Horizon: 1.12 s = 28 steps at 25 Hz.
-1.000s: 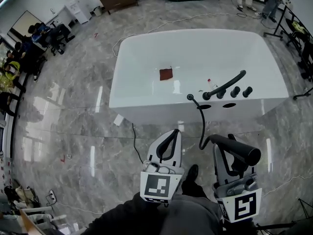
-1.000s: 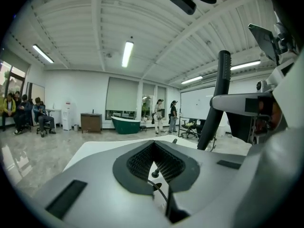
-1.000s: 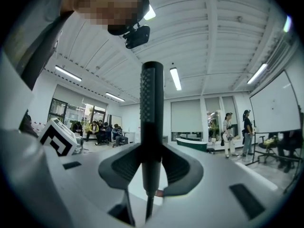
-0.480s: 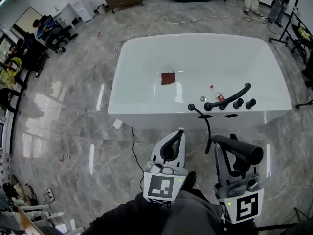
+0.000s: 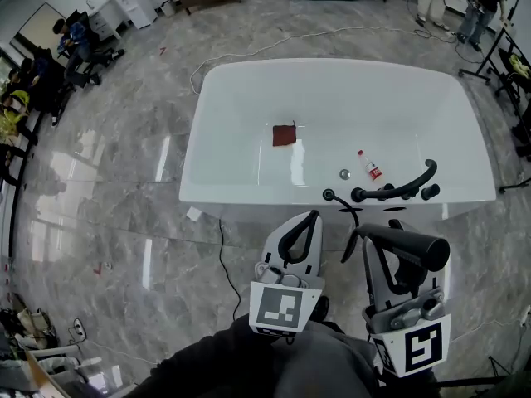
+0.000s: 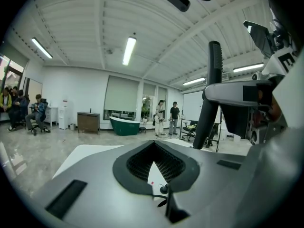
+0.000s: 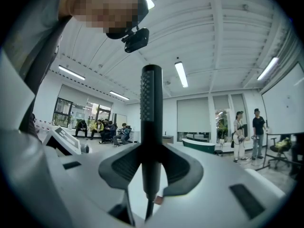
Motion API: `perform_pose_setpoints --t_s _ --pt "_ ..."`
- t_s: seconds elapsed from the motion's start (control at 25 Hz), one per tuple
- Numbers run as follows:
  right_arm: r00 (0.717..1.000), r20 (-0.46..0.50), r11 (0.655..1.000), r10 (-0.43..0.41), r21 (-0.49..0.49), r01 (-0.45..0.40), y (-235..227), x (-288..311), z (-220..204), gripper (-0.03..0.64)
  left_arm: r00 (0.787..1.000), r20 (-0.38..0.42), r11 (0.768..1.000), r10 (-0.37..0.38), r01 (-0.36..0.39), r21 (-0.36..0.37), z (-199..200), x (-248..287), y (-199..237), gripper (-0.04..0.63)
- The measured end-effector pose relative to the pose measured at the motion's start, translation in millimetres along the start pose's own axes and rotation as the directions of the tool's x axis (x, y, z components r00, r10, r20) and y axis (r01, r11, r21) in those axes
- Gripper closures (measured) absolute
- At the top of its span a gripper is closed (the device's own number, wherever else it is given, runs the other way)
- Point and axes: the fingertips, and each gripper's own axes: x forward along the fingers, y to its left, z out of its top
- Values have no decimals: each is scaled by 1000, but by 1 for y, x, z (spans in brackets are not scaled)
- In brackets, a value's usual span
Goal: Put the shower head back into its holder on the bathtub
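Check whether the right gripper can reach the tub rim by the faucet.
Probably yes: the right gripper, shut on the shower head, hovers just short of the tub rim, with only the hose between them.

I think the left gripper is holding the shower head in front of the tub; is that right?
Not quite: the right gripper is holding the shower head in front of the tub, as the right gripper view shows.

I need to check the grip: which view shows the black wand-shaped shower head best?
The right gripper view: the black wand-shaped shower head stands clamped between the right tongs. The head view shows it from above; the left gripper view shows its side.
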Motion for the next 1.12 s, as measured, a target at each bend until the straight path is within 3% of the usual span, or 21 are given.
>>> perform_pose_setpoints --t_s 0.32,0.8,1.12 --pt "992 72 994 100 -47 -97 11 13 74 476 998 69 1000 15 -14 -23 27 7 1 592" --pt "966 184 975 182 -160 -154 23 -3 161 476 980 169 991 106 -89 -105 40 9 17 592" --pt "946 235 961 223 -215 -173 31 -32 194 476 969 211 986 130 -103 -131 50 2 -4 592"
